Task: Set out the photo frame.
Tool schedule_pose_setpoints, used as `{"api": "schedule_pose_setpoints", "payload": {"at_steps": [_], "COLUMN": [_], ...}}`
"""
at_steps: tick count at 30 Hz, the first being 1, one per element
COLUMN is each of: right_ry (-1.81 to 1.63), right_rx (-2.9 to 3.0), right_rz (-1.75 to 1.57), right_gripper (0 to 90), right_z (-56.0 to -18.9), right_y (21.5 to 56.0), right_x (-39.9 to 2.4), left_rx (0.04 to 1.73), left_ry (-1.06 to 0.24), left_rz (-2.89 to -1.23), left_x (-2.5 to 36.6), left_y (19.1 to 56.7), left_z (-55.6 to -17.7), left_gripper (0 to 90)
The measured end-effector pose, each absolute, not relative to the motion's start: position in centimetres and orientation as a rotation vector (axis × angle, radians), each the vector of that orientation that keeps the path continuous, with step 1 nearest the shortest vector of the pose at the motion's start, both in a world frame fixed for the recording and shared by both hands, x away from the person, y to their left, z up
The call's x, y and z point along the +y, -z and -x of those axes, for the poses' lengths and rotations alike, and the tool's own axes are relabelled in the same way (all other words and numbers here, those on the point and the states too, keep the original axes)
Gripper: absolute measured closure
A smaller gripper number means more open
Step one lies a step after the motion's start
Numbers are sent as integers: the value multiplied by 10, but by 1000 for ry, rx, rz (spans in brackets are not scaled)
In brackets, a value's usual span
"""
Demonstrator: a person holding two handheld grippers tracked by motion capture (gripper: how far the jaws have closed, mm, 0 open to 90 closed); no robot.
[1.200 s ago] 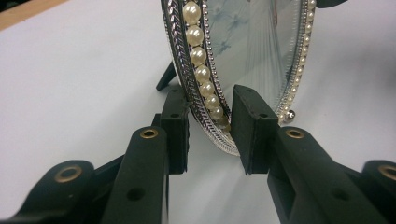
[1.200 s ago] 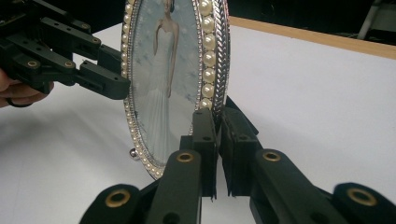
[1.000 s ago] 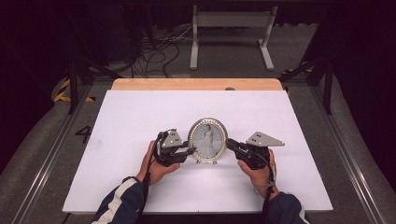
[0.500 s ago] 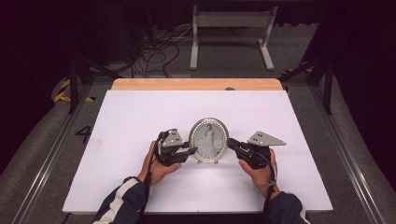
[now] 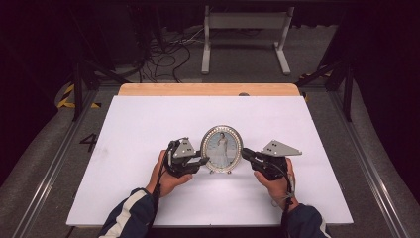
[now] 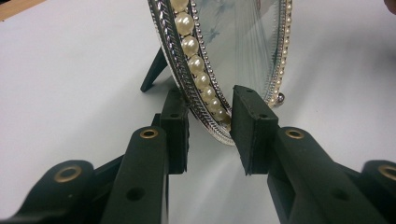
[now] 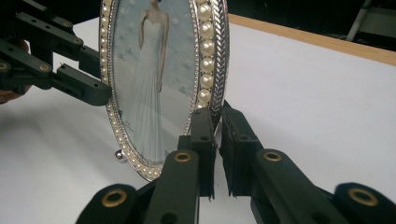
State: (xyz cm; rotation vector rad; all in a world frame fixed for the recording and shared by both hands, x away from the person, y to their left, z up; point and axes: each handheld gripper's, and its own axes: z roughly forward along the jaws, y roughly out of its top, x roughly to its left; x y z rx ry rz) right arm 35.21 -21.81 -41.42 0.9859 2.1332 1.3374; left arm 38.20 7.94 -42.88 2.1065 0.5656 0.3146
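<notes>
Your oval silver picture frame [image 5: 222, 148], trimmed with a ring of pearl beads and holding a photo of a figure in a long white dress, stands upright near the middle of the white table top [image 5: 148, 124], a little toward your side. It rests on its small feet, with a dark prop leg [image 6: 153, 71] angled out behind it in the left gripper view.

Your left gripper [image 5: 202, 161] sits at the frame's left edge, held in your left hand [image 5: 166, 173]. In the left gripper view its jaws straddle the lower rim: one pad [image 6: 175, 126] is behind the frame, the other [image 6: 250, 126] in front of the glass, and there is a visible gap on the front side, so the jaws stand apart around the rim rather than pinching it.

Your right gripper [image 5: 246, 154], in your right hand [image 5: 277, 178], meets the frame's right edge. In the right gripper view its two pads are drawn nearly together with the silver rim [image 7: 215, 70] running down between them, clamped on the frame's edge.

A light wooden strip [image 5: 208, 89] borders the far edge of the table.
</notes>
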Motion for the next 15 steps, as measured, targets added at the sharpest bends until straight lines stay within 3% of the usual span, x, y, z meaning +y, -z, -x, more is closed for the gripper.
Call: {"api": "schedule_pose_setpoints", "payload": {"at_steps": [15], "right_ry": [-1326], "right_rx": [2156], "right_rz": [-977], "right_gripper": [831], "right_z": [-352], "right_y": [417], "right_x": [-218], "left_rx": [558], "left_ry": [-327], "left_rz": [-2081], "left_x": [85], "left_y": [424], "left_z": [-382], "left_gripper": [682]}}
